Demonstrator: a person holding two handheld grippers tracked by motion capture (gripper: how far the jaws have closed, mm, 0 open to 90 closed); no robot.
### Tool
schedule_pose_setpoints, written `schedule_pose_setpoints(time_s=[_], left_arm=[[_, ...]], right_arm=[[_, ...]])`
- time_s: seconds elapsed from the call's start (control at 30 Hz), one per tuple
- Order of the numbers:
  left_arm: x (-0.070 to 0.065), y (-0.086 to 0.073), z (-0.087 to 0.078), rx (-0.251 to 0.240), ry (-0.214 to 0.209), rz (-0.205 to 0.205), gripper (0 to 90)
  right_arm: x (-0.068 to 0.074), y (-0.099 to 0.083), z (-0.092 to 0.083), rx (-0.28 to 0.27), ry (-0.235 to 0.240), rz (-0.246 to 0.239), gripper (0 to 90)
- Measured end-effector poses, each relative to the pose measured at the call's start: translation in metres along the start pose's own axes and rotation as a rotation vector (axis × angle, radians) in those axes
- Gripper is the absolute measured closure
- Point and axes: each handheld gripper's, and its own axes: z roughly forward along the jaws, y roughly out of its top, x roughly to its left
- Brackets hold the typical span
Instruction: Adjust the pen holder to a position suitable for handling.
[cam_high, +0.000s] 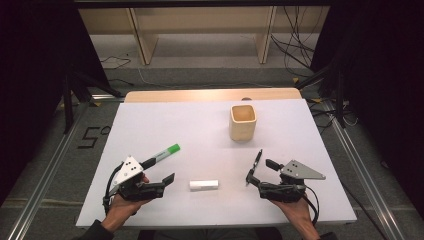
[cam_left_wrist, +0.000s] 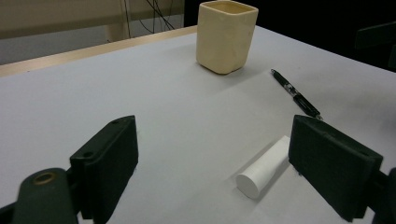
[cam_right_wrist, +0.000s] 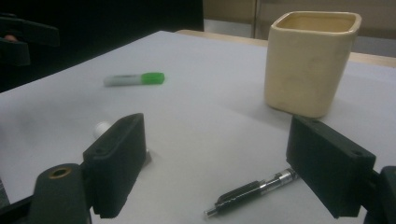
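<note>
The left tool (cam_high: 169, 181) stands wide apart, holding and touching nothing, the white cylinder (cam_high: 204, 185) lying on the worktop (cam_high: 200, 130) just to its right, while its plate covers the near end of the green-capped marker (cam_high: 162, 155). The right tool (cam_high: 260, 172) is equally wide and empty, the black pen (cam_high: 254, 167) lying on the worktop between its jaws; the cream cup (cam_high: 243, 122) stands well beyond

Lying flat on white bench (cam_high: 150, 130): black pen (cam_high: 254, 166), slanting, lower tip just beside right tongs (cam_high: 259, 172); white cylinder (cam_high: 204, 185) resting on its side between both tongs; green-capped marker (cam_high: 161, 155) lying diagonally, cap pointing away, near left tongs (cam_high: 161, 170). All three sitting apart, ungripped.
</note>
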Motion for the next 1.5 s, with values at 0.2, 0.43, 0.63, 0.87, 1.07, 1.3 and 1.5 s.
schedule_pose_setpoints(time_s=[0.2,0.43,0.63,0.87,1.07,1.3,1.5], left_arm=[[0.000,0.000,0.000,-0.002,0.000,0.000,15.3],[0.000,0.000,0.000,-0.002,0.000,0.001,15.3],[0.000,0.000,0.001,-0.002,-0.001,-0.002,15.3],[0.001,0.000,0.001,-0.003,0.001,-0.004,15.3],[0.001,0.000,0.001,-0.006,0.007,-0.007,15.3],[0.002,0.000,0.001,-0.008,0.009,-0.008,15.3],[0.002,0.000,0.001,-0.010,0.012,-0.008,15.3]], right_arm=[[-0.001,0.000,0.000,0.001,-0.005,0.001,21.3],[-0.002,0.001,0.001,0.000,-0.014,0.001,21.8],[-0.006,0.005,0.001,-0.012,-0.032,-0.002,22.9],[-0.016,0.014,0.003,-0.019,-0.057,-0.001,23.6],[-0.024,0.023,0.008,-0.016,-0.065,-0.007,25.2],[-0.033,0.030,0.018,-0.013,-0.072,-0.003,28.2],[-0.044,0.035,0.027,0.003,-0.115,-0.001,34.5]])
